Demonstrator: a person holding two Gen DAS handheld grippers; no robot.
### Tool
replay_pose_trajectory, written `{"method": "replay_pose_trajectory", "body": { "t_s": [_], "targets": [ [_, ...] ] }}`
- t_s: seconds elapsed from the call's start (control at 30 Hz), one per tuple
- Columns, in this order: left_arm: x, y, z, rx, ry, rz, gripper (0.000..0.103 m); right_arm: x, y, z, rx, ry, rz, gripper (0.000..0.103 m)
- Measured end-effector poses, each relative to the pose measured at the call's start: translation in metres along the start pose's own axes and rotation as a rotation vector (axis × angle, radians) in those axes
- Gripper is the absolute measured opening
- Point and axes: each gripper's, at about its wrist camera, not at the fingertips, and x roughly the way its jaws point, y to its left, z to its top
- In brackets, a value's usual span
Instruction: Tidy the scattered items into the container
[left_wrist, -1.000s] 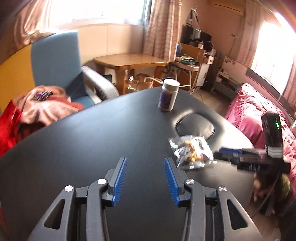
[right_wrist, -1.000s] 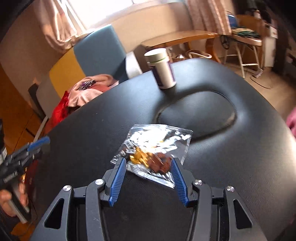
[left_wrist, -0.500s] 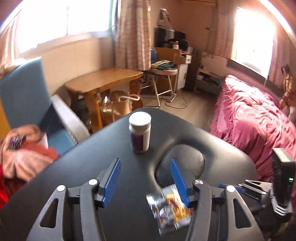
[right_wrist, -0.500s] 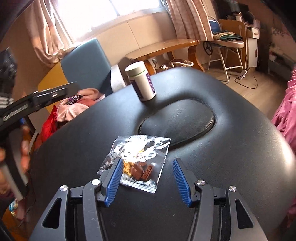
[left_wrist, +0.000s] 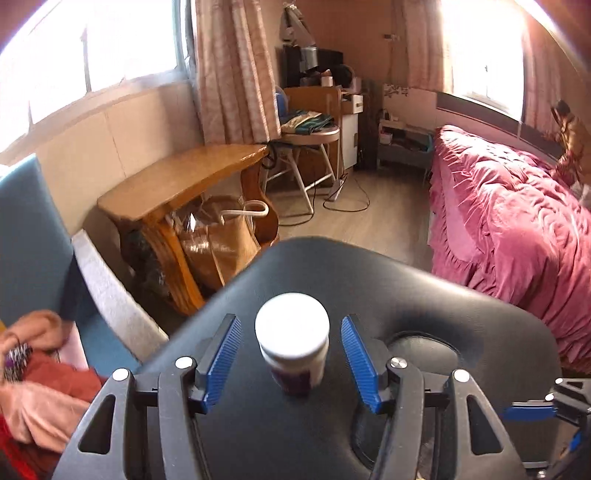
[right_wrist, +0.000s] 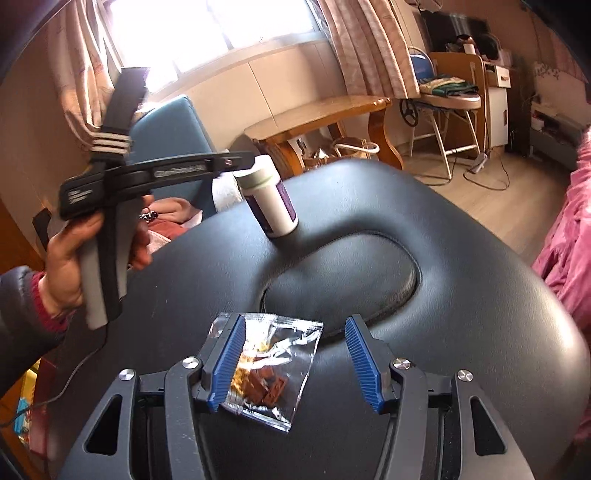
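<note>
pill bottle (left_wrist: 291, 341) with a white cap and purple label stands upright on the black padded table (left_wrist: 424, 306), just behind the table's oval inset pad (right_wrist: 343, 273) as the right wrist view shows it. left gripper (left_wrist: 291, 360) has its blue ribbed fingers (left_wrist: 224, 358) spread to either side of the bottle, clear gaps on both sides, nothing clamped. in the right wrist view a hand (right_wrist: 74, 258) holds that gripper's handle, its tips near the bottle's cap.

snack packet (right_wrist: 267, 369), clear and crinkled with brown and yellow pieces inside, lies flat on the table in front of the inset pad. right gripper (right_wrist: 295, 363) hovers over it with fingers apart; the left blue finger (right_wrist: 225, 362) overlaps the packet's edge, the other stands clear of it, so the packet is not gripped.
</note>
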Motion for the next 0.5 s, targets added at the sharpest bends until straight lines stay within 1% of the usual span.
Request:
{"method": "replay_pose_trajectory", "body": {
  "t_s": [0.03, 0.07, 0.13, 0.2, 0.23, 0.3, 0.4, 0.5],
  "targets": [
    [0.001, 0.001, 0.002, 0.011, -0.003, -0.011, 0.063, 0.0, 0.001, 0.002, -0.007, -0.008, 0.001, 0.058],
    [0.002, 0.002, 0.003, 0.021, -0.004, -0.018, 0.063, -0.001, 0.003, 0.004, -0.018, -0.016, 0.0, 0.058],
    [0.003, 0.002, 0.006, 0.048, -0.002, -0.001, 0.064, -0.002, 0.006, 0.009, -0.041, -0.032, 0.001, 0.058],
    [0.008, 0.002, 0.008, 0.056, 0.014, -0.032, 0.064, -0.001, 0.007, 0.013, -0.052, -0.046, 0.004, 0.061],
    [0.012, 0.002, 0.008, 0.054, 0.027, -0.044, 0.064, 0.0, 0.006, 0.014, -0.049, -0.05, 0.005, 0.061],
    [0.019, 0.003, 0.008, 0.049, 0.041, -0.04, 0.064, 0.002, 0.004, 0.017, -0.034, -0.053, 0.006, 0.061],
    [0.023, 0.007, 0.007, 0.021, 0.042, -0.048, 0.063, 0.005, 0.002, 0.018, -0.015, -0.06, 0.014, 0.061],
    [0.029, 0.005, 0.008, 0.037, 0.052, -0.044, 0.063, 0.009, 0.002, 0.019, -0.01, -0.057, 0.02, 0.061]
  ]
}}
